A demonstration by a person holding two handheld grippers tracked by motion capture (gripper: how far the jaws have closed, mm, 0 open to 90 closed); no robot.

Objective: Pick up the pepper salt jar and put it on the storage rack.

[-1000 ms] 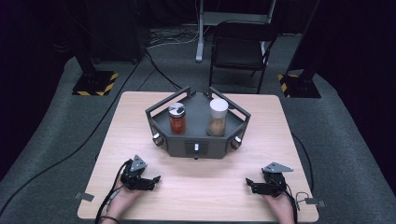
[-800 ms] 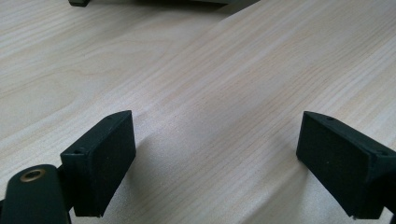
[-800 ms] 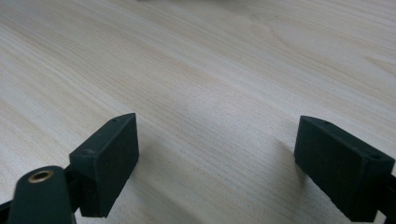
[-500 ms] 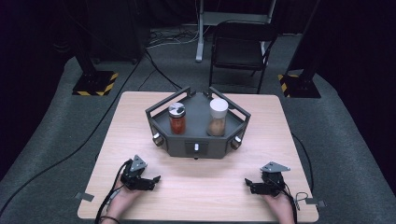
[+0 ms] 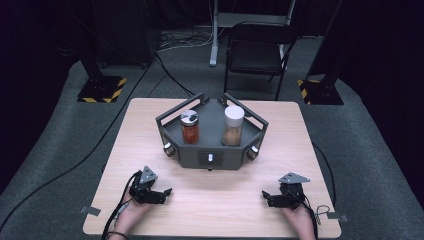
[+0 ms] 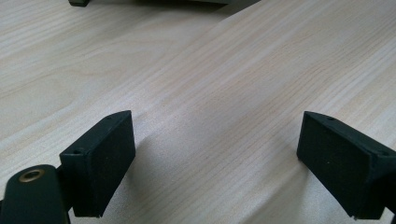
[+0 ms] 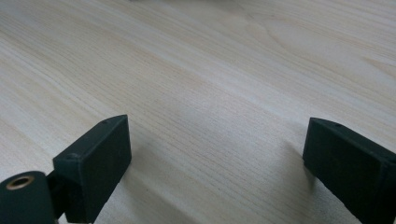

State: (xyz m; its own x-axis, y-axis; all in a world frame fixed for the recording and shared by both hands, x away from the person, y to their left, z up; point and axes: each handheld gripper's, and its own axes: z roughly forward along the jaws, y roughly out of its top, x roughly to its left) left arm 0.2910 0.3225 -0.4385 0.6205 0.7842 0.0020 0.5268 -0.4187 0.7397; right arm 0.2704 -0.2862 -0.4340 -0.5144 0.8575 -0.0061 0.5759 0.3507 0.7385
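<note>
A dark grey six-sided tray [image 5: 232,159] stands at the middle back of the wooden table [image 5: 145,130]. In it stand a jar of red stuff with a silver lid [image 5: 189,127] and a white-lidded jar of brown stuff [image 5: 232,125]. My left gripper [image 5: 164,195] rests low near the front left of the table, pointing right; its jaws stand wide open over bare wood [image 6: 215,163]. At the front right, my right gripper [image 5: 266,197] points left. Its jaws have just been opening and now stand wide, with nothing but wood between them [image 7: 217,163].
A black chair [image 5: 257,55] stands behind the table. Two stands with yellow-and-black bases [image 5: 102,89] [image 5: 320,90] flank it on the grey carpet. Cables run across the floor at the left. Bare wood lies between the tray and both grippers.
</note>
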